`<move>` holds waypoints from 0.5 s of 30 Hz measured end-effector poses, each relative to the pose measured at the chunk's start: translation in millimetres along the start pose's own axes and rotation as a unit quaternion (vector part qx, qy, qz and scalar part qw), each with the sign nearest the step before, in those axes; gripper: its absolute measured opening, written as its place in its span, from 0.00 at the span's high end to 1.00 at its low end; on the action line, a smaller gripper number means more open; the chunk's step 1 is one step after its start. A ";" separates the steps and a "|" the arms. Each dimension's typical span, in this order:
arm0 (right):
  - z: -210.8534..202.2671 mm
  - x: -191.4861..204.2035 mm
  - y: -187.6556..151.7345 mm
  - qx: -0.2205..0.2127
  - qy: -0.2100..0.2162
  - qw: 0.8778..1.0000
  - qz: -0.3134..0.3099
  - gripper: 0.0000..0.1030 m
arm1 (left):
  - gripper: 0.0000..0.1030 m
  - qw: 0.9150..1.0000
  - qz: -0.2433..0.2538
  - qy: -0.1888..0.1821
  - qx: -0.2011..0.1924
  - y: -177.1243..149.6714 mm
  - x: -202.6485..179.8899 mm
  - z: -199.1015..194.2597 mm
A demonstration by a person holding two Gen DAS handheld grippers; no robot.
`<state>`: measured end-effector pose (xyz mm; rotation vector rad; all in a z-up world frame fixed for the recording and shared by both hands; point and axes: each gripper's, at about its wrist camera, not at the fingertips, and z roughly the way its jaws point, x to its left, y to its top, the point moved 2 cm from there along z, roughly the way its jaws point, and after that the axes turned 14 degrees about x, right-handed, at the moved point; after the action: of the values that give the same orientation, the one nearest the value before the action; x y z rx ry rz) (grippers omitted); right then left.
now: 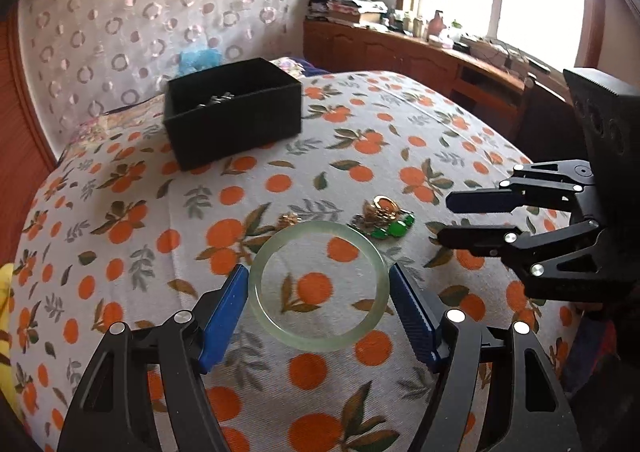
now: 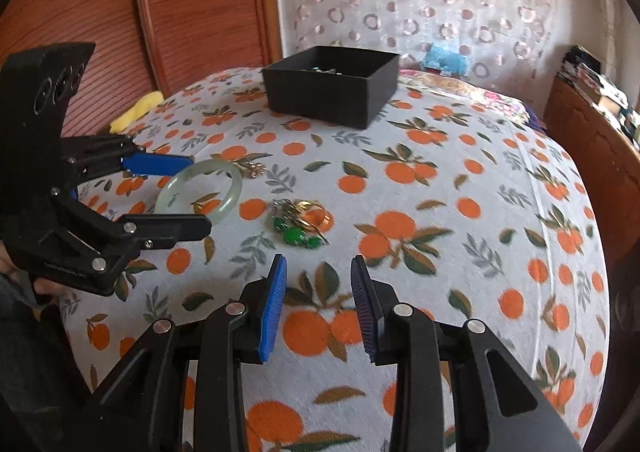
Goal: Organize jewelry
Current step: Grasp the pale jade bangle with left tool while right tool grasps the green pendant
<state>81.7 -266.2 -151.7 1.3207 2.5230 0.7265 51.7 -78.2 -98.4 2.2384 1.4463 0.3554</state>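
Note:
A pale green jade bangle [image 1: 276, 326] lies between the blue pads of my left gripper [image 1: 318, 270], whose jaws stand wide around it; I cannot tell if they touch. The bangle [image 2: 236, 182] and left gripper [image 2: 200, 194] also show in the right wrist view. A heap of gold rings and green-stone jewelry [image 1: 382, 218] lies just beyond the bangle, and a small gold piece [image 1: 289, 219] lies to its left. My right gripper [image 2: 319, 266] is open and empty, just short of the heap [image 2: 304, 222]. A black open box [image 1: 234, 112] holding some metal jewelry stands farther back.
Everything rests on a bed with an orange-print cover [image 1: 120, 192]. A wooden headboard [image 2: 160, 4] and a lace curtain [image 1: 140, 12] stand behind it. A cluttered wooden cabinet [image 1: 420, 52] runs under the window. A yellow cloth [image 2: 138, 108] lies at the bed's edge.

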 end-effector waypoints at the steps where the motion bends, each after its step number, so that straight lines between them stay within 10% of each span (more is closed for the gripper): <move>1: 1.8 2.1 4.1 0.004 0.001 1.000 -0.006 0.65 | 0.33 1.000 -0.002 -0.001 -0.002 0.0 1.4 -1.2; 15: 24.6 14.4 29.0 0.040 -0.018 0.998 -0.045 0.65 | 0.33 1.000 -0.018 -0.004 -0.012 -3.2 10.0 -4.7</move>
<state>103.7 -232.5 -157.4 1.2237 2.5897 0.5840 51.2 -66.9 -96.2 2.1888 1.4695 0.3506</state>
